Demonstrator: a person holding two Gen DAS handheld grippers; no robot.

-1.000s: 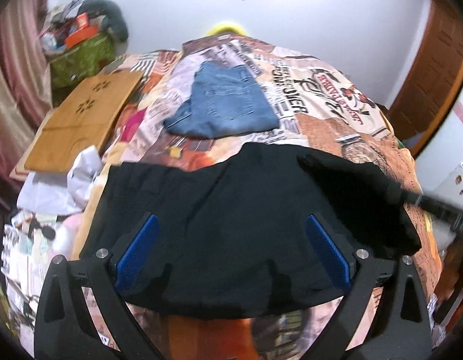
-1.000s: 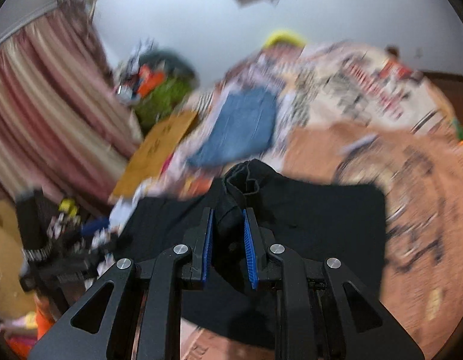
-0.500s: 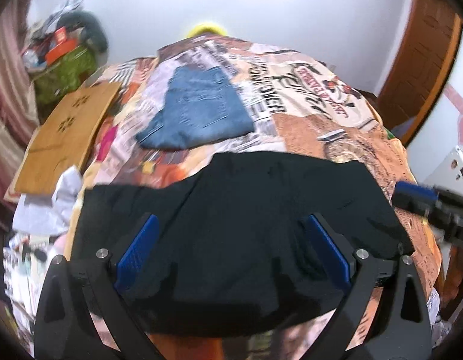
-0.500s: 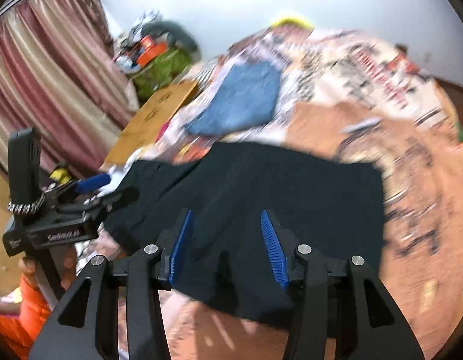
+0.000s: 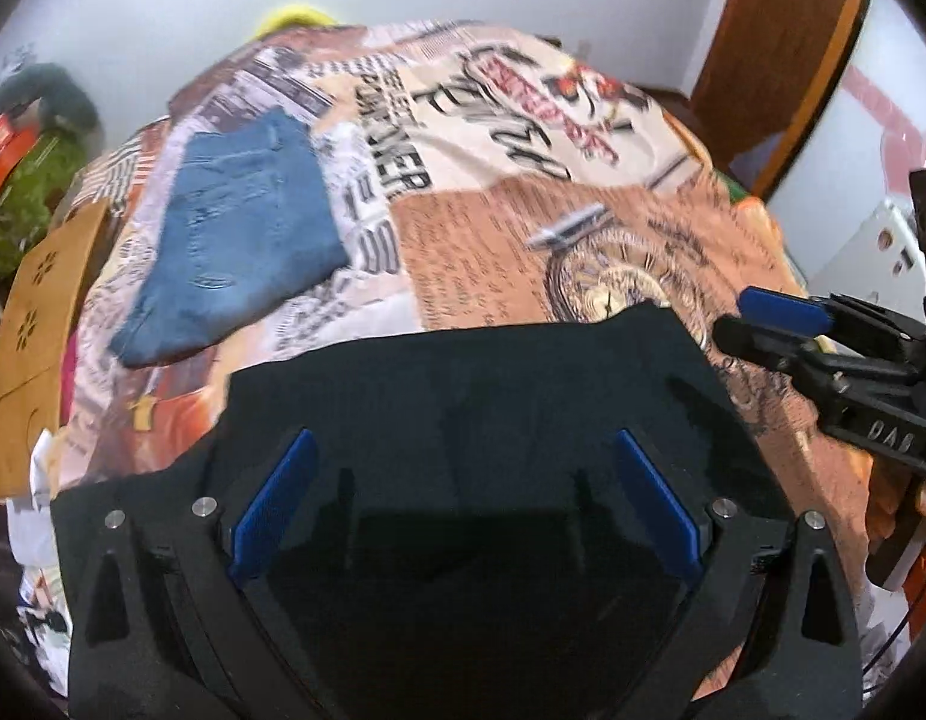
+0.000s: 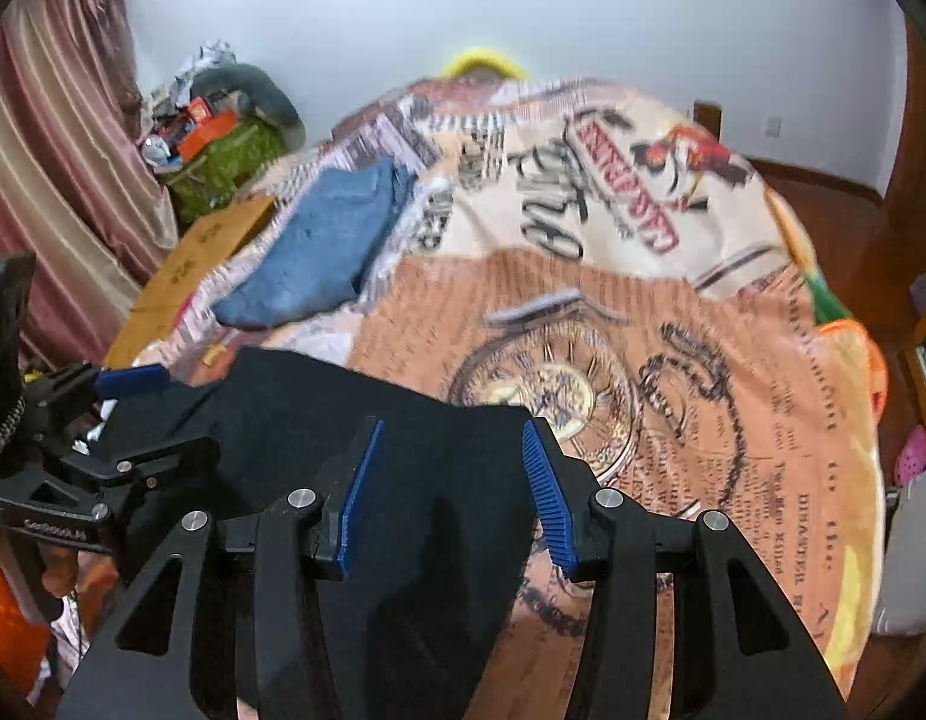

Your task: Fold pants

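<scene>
Black pants point(image 5: 463, 396) lie folded flat on the near part of the printed bedspread point(image 5: 523, 228); they also show in the right wrist view point(image 6: 318, 420). My left gripper point(image 5: 463, 480) is open and empty, its blue pads wide apart above the pants. My right gripper point(image 6: 450, 480) is open and empty over the pants' right edge; it also shows at the right of the left wrist view point(image 5: 769, 324). The left gripper shows at the left of the right wrist view point(image 6: 138, 414).
Folded blue jeans point(image 5: 240, 240) lie further back on the bed, also in the right wrist view point(image 6: 324, 258). A wooden board point(image 5: 36, 312) leans at the bed's left side. A cluttered green pile point(image 6: 222, 150) and curtains point(image 6: 48, 180) stand left; a brown door point(image 5: 775, 48) is right.
My right gripper let go of the raised black fold and opened; the pants now lie flat. Both grippers moved rightward along the pants.
</scene>
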